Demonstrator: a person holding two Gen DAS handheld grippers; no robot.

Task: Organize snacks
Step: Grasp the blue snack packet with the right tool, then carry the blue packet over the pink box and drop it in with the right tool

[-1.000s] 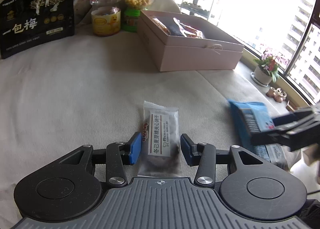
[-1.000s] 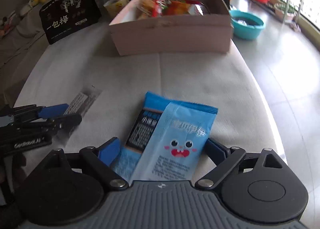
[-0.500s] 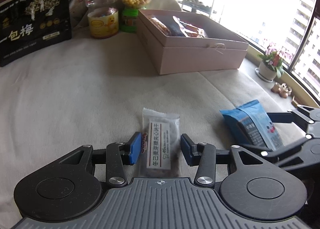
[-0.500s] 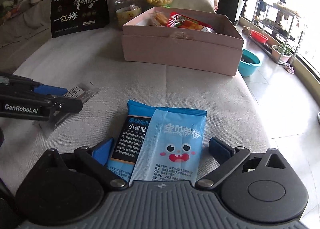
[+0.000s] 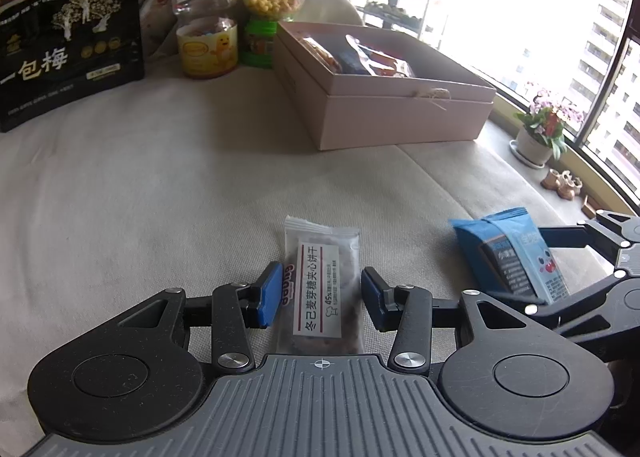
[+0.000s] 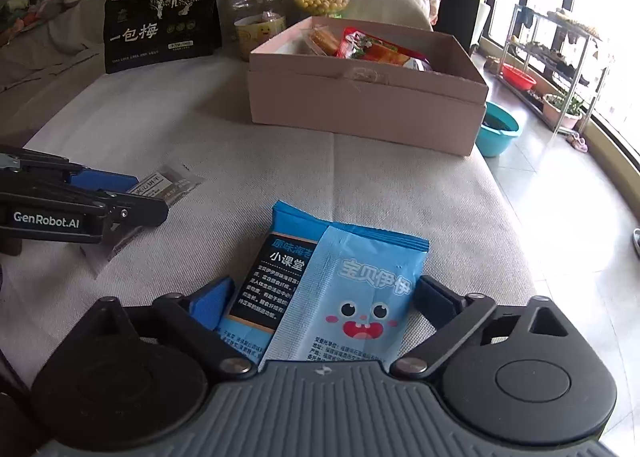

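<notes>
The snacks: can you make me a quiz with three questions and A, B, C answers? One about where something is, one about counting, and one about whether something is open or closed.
1. Where does the black bag stand?
A. on the windowsill
B. left of the red-lidded jar
C. on the floor

2. How many lidded jars are there?
A. one
B. two
C. four

3. What state is the pink box in?
A. open, with snacks inside
B. closed with a lid
C. tipped on its side

Answers:
1 B, because both views show the bag just left of that jar.
2 B, because only the red-lidded jar and the green-lidded jar stand there.
3 A, because its top is uncovered and wrappers show inside.
</notes>
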